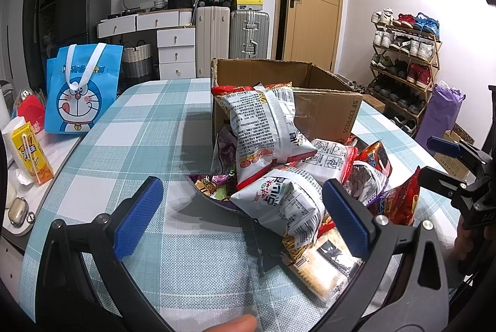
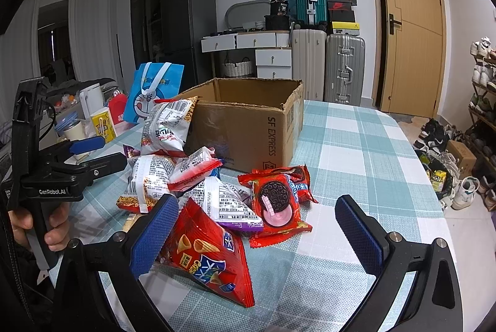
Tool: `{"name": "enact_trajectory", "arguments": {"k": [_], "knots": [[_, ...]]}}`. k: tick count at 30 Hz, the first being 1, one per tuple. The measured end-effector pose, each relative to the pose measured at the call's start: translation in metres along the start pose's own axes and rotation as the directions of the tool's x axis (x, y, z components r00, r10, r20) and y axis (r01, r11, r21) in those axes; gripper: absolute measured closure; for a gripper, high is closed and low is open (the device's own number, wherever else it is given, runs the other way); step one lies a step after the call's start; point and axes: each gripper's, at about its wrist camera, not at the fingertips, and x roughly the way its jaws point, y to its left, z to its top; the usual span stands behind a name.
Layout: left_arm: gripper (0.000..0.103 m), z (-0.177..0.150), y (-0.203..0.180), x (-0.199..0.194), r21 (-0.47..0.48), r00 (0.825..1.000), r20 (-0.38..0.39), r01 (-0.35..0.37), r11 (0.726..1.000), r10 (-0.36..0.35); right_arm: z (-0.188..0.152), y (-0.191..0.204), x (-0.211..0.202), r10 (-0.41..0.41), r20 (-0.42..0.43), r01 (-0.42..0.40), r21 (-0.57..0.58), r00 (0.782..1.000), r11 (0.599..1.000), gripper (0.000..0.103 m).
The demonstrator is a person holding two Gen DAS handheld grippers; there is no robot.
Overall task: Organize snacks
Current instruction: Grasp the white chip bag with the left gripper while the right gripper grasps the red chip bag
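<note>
Snack packets lie in a loose heap on the checked surface, piled against the near side of an open cardboard box marked SF EXPRESS. One white packet leans against the box wall at the top of the heap. In the right wrist view, a red cone-snack bag lies nearest, partly under the left finger of the right claw. Just beyond it sits a red cookie packet with a dark sandwich biscuit pictured on it, touching a white-and-purple packet on its left.

Right claw: fingers spread wide, nothing between them, hovering over the near edge of the heap.

Left claw: fingers likewise spread wide, gripping nothing. Its right finger overlaps a white packet in view; whether it touches cannot be told. A cracker pack lies below that finger at the near edge of the heap.

A hand grips the left claw's handle at the left of the right wrist view.

At the far left of the surface stand a blue cartoon tote bag and a yellow drink carton, well apart from the heap.
</note>
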Motion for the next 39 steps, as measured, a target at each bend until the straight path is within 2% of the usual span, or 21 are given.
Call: {"name": "enact_trajectory", "arguments": {"k": [11,15,20,27,31,33,37,39], "knots": [[0.001,-0.011,-0.006,0.013,-0.021,1.0,-0.031,0.003,1.0,-0.004,0.001,-0.001,0.004,-0.002,-0.01,0.002,0.005,1.0,1.0,0.0],[0.001,-0.003,0.0,0.015,0.004,0.999,-0.05,-0.013,1.0,0.014,0.002,-0.006,0.004,0.08,-0.04,-0.077,0.064,0.996,0.995,0.0],[0.001,-0.001,-0.008,0.02,0.037,0.995,-0.096,-0.004,0.999,0.007,-0.003,-0.003,0.007,0.103,-0.094,-0.097,0.061,0.99,0.993,0.0],[0.001,-0.002,-0.014,0.041,0.009,0.979,-0.195,0.06,0.998,-0.057,-0.013,0.001,0.01,0.163,-0.142,-0.154,0.072,0.976,0.985,0.0],[0.001,-0.001,-0.014,0.051,-0.035,0.968,-0.228,0.102,0.994,-0.108,-0.017,0.01,0.018,0.181,-0.206,-0.175,0.049,0.962,0.983,0.0],[0.007,0.001,-0.013,0.055,-0.064,0.968,-0.226,0.1,0.993,-0.112,-0.019,0.012,0.022,0.2,-0.224,-0.194,0.049,0.954,0.98,0.0],[0.014,0.001,-0.009,0.069,-0.123,0.947,-0.276,0.137,0.983,-0.166,-0.022,0.009,0.032,0.222,-0.262,-0.209,0.075,0.939,0.975,0.001],[0.023,0.001,-0.009,0.073,-0.146,0.94,-0.282,0.155,0.977,-0.191,-0.023,0.008,0.036,0.233,-0.276,-0.217,0.088,0.932,0.972,0.006]]}}
